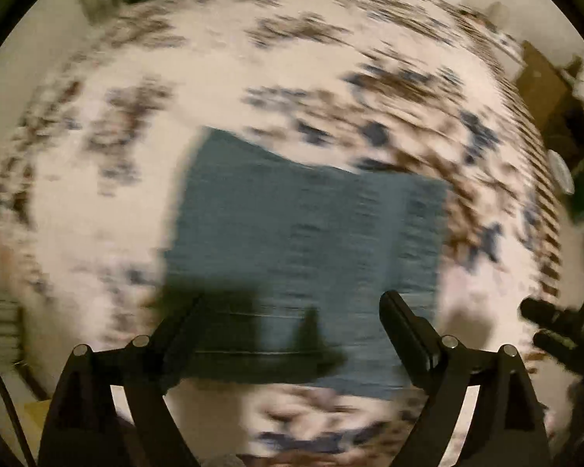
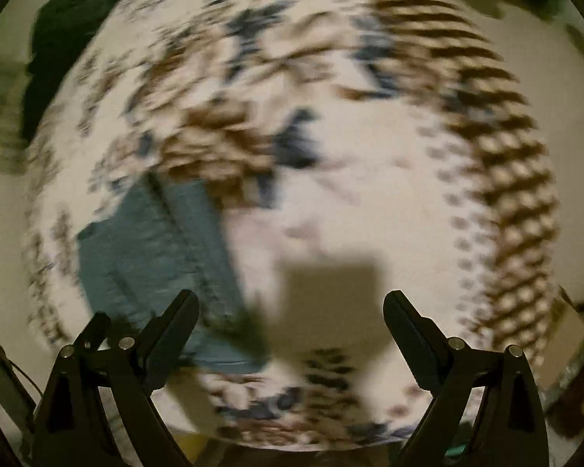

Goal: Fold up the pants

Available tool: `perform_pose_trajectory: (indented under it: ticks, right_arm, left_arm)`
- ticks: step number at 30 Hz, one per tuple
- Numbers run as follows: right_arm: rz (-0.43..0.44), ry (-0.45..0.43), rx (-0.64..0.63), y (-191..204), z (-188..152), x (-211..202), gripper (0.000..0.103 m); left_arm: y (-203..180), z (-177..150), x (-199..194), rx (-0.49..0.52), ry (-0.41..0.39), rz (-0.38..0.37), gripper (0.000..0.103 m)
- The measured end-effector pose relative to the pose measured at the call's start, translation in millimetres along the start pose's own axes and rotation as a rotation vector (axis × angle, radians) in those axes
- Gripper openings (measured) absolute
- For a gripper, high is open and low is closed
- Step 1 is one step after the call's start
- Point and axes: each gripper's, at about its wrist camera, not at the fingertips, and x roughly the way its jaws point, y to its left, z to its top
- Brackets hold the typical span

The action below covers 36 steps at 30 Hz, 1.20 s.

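You have one pair of blue-grey denim pants (image 1: 303, 241), folded into a compact rectangle and lying flat on the cream bedspread printed with brown and navy blotches (image 1: 222, 89). From your left wrist camera the pants sit dead ahead, their near edge between the fingers. Your left gripper (image 1: 292, 323) has its two black fingers spread wide with nothing between them. Your right gripper (image 2: 290, 317) is likewise spread and empty; it hangs over bare bedspread (image 2: 370, 202), with the pants (image 2: 152, 257) to its left, just behind the left finger. Both pictures are motion-blurred, so finer detail is lost. At the far right edge of the left view, the right gripper (image 1: 556, 330) shows as a dark shape.
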Motion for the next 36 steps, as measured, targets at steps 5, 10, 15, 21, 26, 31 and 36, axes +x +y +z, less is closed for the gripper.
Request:
perform_pose_trajectory:
  ticks: [5, 10, 15, 21, 26, 31, 36]
  right_arm:
    - [0.124, 0.083, -0.071, 51.3, 15.0, 54.2, 0.098]
    - [0.043, 0.171, -0.093, 79.0, 11.4, 109.4, 0.073]
    - [-0.06, 0.053, -0.198, 111.6, -20.2, 89.8, 0.024]
    - [-0.035, -0.121, -0.147, 99.6, -29.8, 10.2, 0.013]
    - [-0.143, -0.124, -0.038, 25.5, -21.3, -13.0, 0.013]
    - [-0.006, 0.179, -0.024, -2.1, -15.1, 48.0, 0.024]
    - [0.179, 0.041, 0.05, -15.3, 11.6, 34.2, 0.088]
  left_arm:
    - [81.7, -7.7, 8.5, -0.104, 0.019, 0.149, 0.088]
    - [135.8, -20.5, 34.6, -0.175, 0.089, 0.252, 0.088]
    - [151.9, -23.9, 38.7, -0.206, 0.093, 0.275, 0.088]
    - [156.3, -8.6, 28.8, -0.228, 0.055, 0.184, 0.088]
    - [139.3, 10.1, 30.6, -0.226, 0.036, 0.028, 0.088]
    - [110.2, 39.2, 58.2, -0.181, 0.061, -0.111, 0.088]
    - [98.2, 69.9, 81.6, -0.16, 0.092, -0.194, 0.088]
